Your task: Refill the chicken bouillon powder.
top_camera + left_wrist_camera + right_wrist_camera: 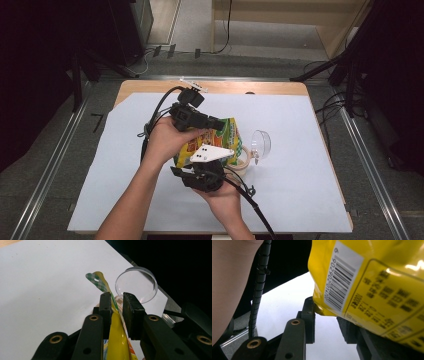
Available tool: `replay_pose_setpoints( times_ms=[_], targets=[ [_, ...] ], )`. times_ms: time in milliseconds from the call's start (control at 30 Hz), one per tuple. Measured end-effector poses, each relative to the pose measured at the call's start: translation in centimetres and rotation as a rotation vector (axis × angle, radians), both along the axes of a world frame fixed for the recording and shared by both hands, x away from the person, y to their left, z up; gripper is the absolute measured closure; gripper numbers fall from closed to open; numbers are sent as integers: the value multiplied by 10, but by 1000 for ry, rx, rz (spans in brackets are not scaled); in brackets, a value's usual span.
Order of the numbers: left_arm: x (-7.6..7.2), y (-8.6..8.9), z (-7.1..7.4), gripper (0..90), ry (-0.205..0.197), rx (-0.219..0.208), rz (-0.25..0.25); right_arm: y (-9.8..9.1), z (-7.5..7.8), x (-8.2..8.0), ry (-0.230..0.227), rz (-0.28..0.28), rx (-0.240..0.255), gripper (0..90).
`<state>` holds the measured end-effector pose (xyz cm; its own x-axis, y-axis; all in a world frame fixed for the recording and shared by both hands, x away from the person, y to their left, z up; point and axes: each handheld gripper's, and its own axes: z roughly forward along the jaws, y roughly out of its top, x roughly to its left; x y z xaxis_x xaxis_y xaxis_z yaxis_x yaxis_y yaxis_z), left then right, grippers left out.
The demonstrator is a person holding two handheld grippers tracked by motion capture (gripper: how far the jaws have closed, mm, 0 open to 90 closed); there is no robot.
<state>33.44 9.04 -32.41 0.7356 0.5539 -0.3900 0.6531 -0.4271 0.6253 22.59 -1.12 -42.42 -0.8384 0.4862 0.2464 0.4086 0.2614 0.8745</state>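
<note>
Right now the yellow snack bag (220, 140) is held up off the worktop (300, 165) near the middle of the high view, caught between both tools. The left claw (117, 305) is pinching the bag's top seam, with the green-checked hang tab (96, 280) poking out just past its tips. The right claw (325, 315) comes at the bag's lower corner from the near side; its jaws stand on either side of that corner, yet in the right gripper view I cannot tell whether the pads really press on it.

That doubtful lower hold is where I'd expect trouble. If the two hands pull apart to open the bag, the glossy film could slide out of the right claw, and the bag would swing from the left one alone. A pull that is too sharp could also split the seam unevenly and throw the contents across the white sheet.

Just right of the bag in the high view, a clear plastic cup (261, 144) lies tipped on its side, and a roll of tape (241, 159) sits beside the bag's lower edge. A sudden jerk or a swinging bag could knock the cup rolling toward the worktop's right edge.
</note>
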Motion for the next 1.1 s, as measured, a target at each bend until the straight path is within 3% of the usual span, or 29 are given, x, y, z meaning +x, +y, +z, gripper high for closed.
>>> replay_pose_setpoints(
  times_ms=[1100],
  targets=[
    [-4, -3, 2, 792, -23, 8, -4, 0, -1, -2, -1, -14, 6, 702]
  ],
)
